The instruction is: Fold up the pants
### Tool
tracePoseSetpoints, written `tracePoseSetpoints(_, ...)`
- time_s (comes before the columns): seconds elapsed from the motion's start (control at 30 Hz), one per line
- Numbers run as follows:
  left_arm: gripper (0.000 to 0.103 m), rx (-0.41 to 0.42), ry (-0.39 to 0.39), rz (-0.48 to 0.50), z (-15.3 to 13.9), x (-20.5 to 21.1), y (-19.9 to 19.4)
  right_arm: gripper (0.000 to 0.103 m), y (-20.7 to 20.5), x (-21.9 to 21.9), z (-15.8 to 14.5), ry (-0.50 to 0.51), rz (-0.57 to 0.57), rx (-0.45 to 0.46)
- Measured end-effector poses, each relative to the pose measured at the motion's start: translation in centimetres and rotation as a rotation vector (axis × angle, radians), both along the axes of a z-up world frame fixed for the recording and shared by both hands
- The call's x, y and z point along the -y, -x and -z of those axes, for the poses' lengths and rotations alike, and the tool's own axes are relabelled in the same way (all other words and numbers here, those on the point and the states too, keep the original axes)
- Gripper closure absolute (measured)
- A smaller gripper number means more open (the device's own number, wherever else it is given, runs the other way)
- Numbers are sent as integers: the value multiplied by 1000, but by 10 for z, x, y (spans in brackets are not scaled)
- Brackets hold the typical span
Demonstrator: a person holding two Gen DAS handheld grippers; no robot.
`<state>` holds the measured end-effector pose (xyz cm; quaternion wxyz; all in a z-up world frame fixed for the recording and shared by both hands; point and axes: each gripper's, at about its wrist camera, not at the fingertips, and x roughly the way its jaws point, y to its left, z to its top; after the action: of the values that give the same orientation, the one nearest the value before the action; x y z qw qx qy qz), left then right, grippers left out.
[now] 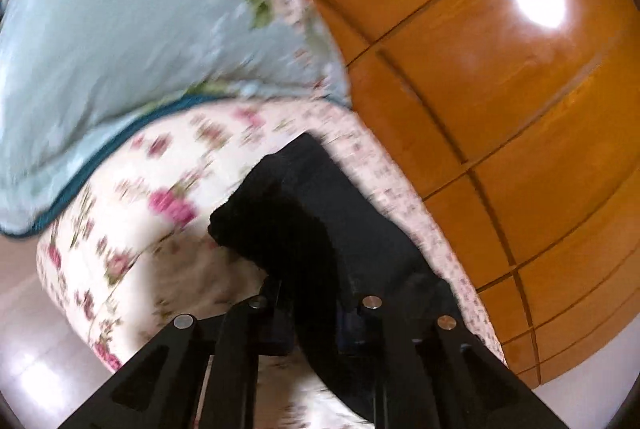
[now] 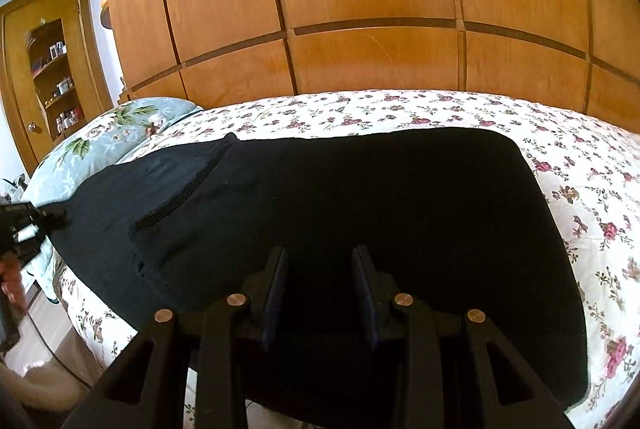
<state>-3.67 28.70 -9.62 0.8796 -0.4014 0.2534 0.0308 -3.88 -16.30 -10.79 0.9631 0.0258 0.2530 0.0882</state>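
- Black pants [image 2: 340,197] lie spread flat across the floral bedspread [image 2: 580,189], reaching from near the pale green pillow [image 2: 104,145] towards the right side of the bed.
- Right gripper [image 2: 320,289] hovers over the near edge of the pants, its two fingers parted with a clear gap and nothing between them.
- Left gripper [image 1: 312,293] has a bunched fold of the black cloth running between its fingers, pinched and lifted off the bedspread; this view is blurred.
- From the right wrist view, the left gripper [image 2: 44,215] shows at the far left, at the end of the pants beside the pillow.
- Wooden wardrobe panels [image 2: 360,9] fill the background behind the bed.
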Motion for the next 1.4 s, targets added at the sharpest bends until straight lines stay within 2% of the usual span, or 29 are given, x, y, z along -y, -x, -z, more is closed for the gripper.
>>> tracePoseSetpoints(0.2,90,135,-126,80,-55,36,-4,67,0,2,-2,-14,-6,-11)
tracePoseSetpoints(0.27,90,186,-162,117,-73,51,-5,63,2,5,-5,-48,-15,-18)
tracePoseSetpoints(0.43,90,294,-244,237,-112,89,-10,62,8,14,-10,-122,-14,-18)
tracePoseSetpoints(0.6,90,375,-340,361,-140,134,-9,62,12,20,-14,-143,0,-17)
tracePoseSetpoints(0.73,90,424,-373,473,-153,169,-12,61,13,27,-17,-170,14,-11)
tracePoseSetpoints(0.87,90,457,-391,596,-158,207,-17,61,16,38,-19,-202,40,-6)
tracePoseSetpoints(1.07,90,468,-408,755,-151,262,-17,57,24,61,-24,-264,95,5)
tracePoseSetpoints(1.23,90,441,-432,891,-133,312,-20,57,31,86,-24,-354,147,5)
tracePoseSetpoints(1.4,90,410,-503,1006,-106,358,-17,53,43,114,-30,-463,179,31)
